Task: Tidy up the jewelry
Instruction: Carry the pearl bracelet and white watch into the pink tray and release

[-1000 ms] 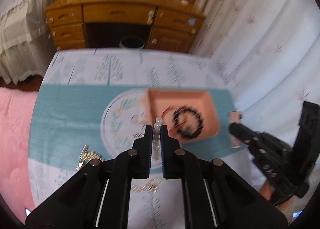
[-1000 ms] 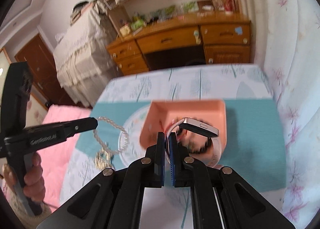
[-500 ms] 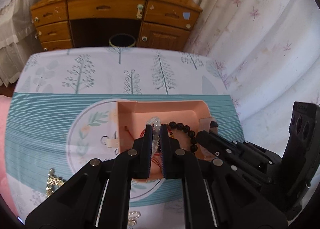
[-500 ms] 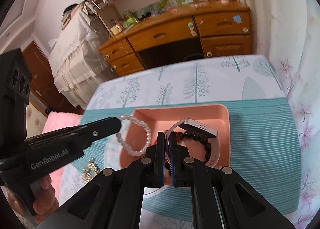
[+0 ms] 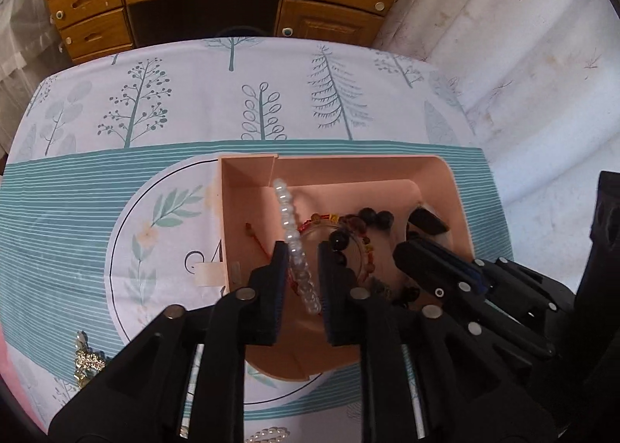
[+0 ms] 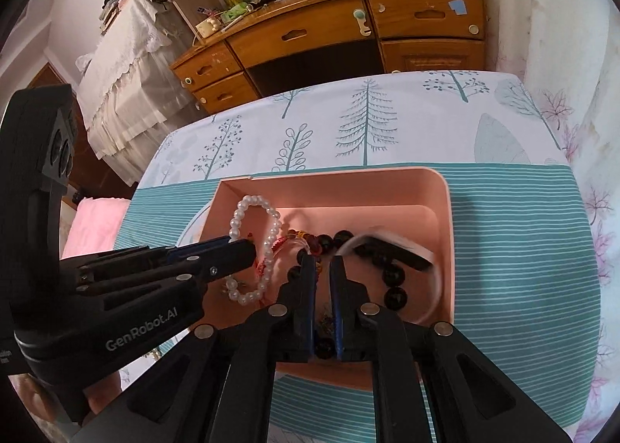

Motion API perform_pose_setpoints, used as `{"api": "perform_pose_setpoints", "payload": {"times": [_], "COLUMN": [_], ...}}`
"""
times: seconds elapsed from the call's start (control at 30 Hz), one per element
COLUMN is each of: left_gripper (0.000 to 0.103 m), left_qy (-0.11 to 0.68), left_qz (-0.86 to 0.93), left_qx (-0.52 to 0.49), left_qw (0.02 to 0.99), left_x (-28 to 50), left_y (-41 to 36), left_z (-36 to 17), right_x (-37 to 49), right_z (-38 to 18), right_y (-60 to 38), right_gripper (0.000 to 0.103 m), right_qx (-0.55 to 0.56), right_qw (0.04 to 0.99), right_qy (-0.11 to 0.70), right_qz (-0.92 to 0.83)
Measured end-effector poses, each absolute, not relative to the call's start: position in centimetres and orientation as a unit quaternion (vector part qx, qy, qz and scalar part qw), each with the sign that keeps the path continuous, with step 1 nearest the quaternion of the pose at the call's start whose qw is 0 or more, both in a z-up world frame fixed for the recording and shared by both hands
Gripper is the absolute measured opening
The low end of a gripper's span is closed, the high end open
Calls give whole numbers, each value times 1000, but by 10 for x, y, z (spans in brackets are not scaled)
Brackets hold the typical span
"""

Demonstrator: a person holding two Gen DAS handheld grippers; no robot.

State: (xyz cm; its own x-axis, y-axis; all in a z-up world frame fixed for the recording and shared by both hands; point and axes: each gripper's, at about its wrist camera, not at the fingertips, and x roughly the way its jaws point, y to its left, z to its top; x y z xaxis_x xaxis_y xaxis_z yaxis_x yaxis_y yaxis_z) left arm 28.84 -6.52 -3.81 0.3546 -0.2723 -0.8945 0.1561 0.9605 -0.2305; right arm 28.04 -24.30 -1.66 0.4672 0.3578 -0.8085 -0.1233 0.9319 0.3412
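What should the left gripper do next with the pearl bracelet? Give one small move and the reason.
Probably lift the left gripper straight up and clear. Its jaws stand apart, and the pearl bracelet hangs inside the pink tray between them, apparently just let go.

Tray [image 5: 461,206]: on the counter [image 5: 271,110], over the tablecloth's round motif.
Pearl bracelet [image 5: 296,245]: over the tray's left part, between the left gripper [image 5: 303,255] fingers.
Dark bead bracelet [image 6: 391,280], red cord bracelet [image 5: 321,220]: in the tray, centre.
Watch [image 6: 395,253]: in the tray, right side.
Right gripper [image 6: 322,268]: over the tray, right of the left gripper.
Metal trinket [image 5: 87,359]: on the counter, left of the tray.
Wooden desk [image 6: 348,32]: behind the counter.
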Motion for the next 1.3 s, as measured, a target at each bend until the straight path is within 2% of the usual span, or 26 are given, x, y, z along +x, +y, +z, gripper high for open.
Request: {"api": "perform_pose_setpoints", "payload": {"times": [0.07,0.13,0.3,1.3], "left_gripper": [30,34,34,34], "left_qy": [548,542,536,511], "left_qz": [-136,-143,-160,-138], "left_qx": [-62,-79,-102,-13], "left_qw": [823,824,823,848], "left_x": [285,282,278,166], "left_y": [-63,-62,-63,-40], "left_z": [-32,-25,-13,30], "right_x": [278,275,259,140], "right_z": [-13,-8,11,62], "right_y": [-245,-248,-258,-284], "right_gripper": [8,8,8,8], "right_qx": [122,123,123,105], "right_qw": [850,855,863,863], "right_qy": [492,484,469,474], "right_qz": [143,142,140,138]}}
